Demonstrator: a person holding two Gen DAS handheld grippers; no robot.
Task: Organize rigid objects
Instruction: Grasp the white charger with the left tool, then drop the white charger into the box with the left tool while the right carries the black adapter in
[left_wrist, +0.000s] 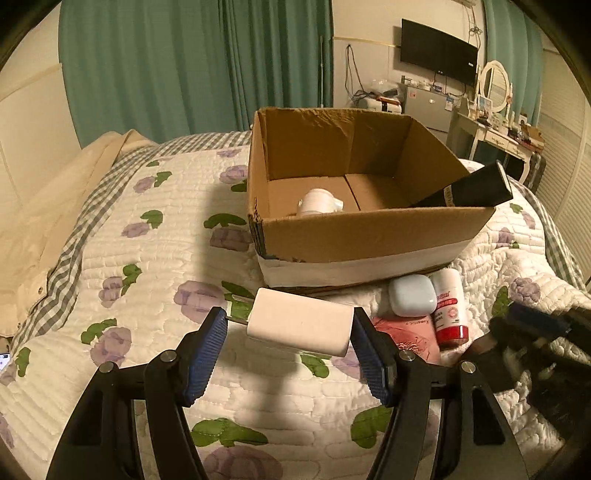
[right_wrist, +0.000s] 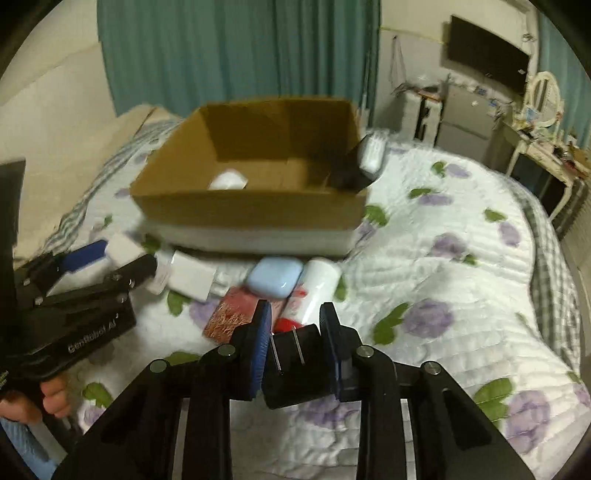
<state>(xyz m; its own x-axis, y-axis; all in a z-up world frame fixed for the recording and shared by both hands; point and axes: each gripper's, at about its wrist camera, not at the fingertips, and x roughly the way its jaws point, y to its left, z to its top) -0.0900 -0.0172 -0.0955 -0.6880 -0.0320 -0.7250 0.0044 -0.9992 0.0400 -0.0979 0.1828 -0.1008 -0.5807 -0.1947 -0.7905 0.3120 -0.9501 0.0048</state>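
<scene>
My left gripper is shut on a white plug charger, held above the quilt just before the cardboard box. My right gripper is shut on a black plug adapter with its two prongs up, near the box. In the box lie a white object and a long black box leaning on its right wall. Before the box lie a light blue case, a white bottle with a red cap and a red packet.
The bed's flowered quilt carries everything. A cream cover lies at the left. White items lie on the quilt beside the left gripper in the right wrist view. A dresser with mirror and a wall TV stand behind.
</scene>
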